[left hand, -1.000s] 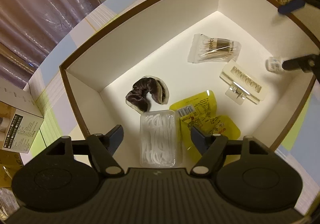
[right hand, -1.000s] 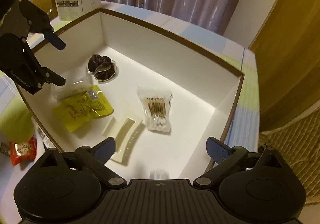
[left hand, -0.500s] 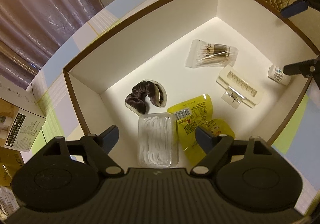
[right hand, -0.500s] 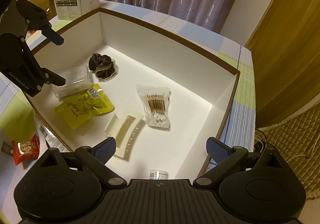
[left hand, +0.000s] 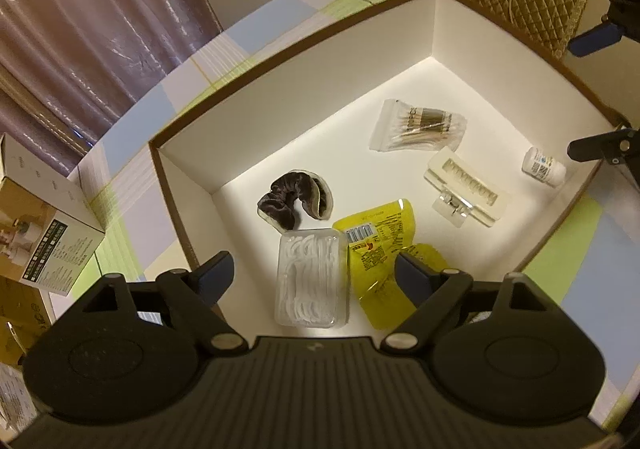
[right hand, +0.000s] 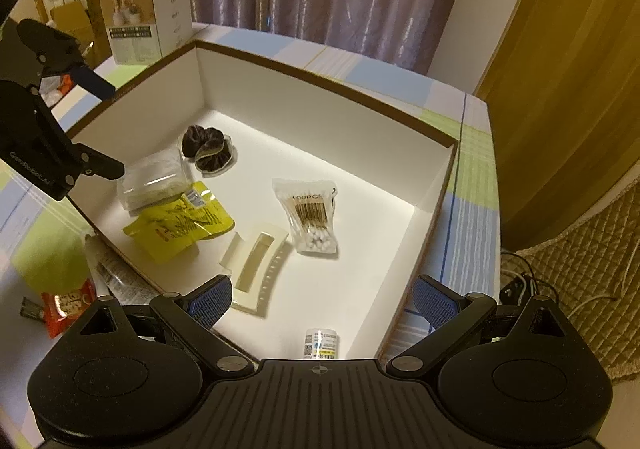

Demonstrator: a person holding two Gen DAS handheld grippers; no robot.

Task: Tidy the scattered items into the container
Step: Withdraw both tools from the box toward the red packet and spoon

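A white box with a brown rim [left hand: 280, 49] [right hand: 320, 83] holds a dark scrunchie [left hand: 294, 201] [right hand: 208, 149], a clear case of floss picks [left hand: 312, 285] [right hand: 154, 177], a yellow pouch [left hand: 380, 249] [right hand: 180, 223], a cream hair claw [left hand: 466, 193] [right hand: 258, 269], a cotton swab bag [left hand: 420, 125] [right hand: 312, 215] and a small white bottle [left hand: 544, 167] [right hand: 321, 343]. My left gripper [left hand: 314, 275] is open and empty above the floss case. My right gripper [right hand: 322, 299] is open and empty above the bottle.
A red snack packet [right hand: 66, 305] and a printed wrapper [right hand: 116, 273] lie on the checked tablecloth outside the box's left wall. A cardboard product box [right hand: 146, 15] [left hand: 44, 233] stands beyond the box. A quilted cushion [right hand: 592, 277] lies to the right.
Both grippers have risen and pulled back from the box. The small white bottle now lies free on the box floor, away from the right gripper's fingers.
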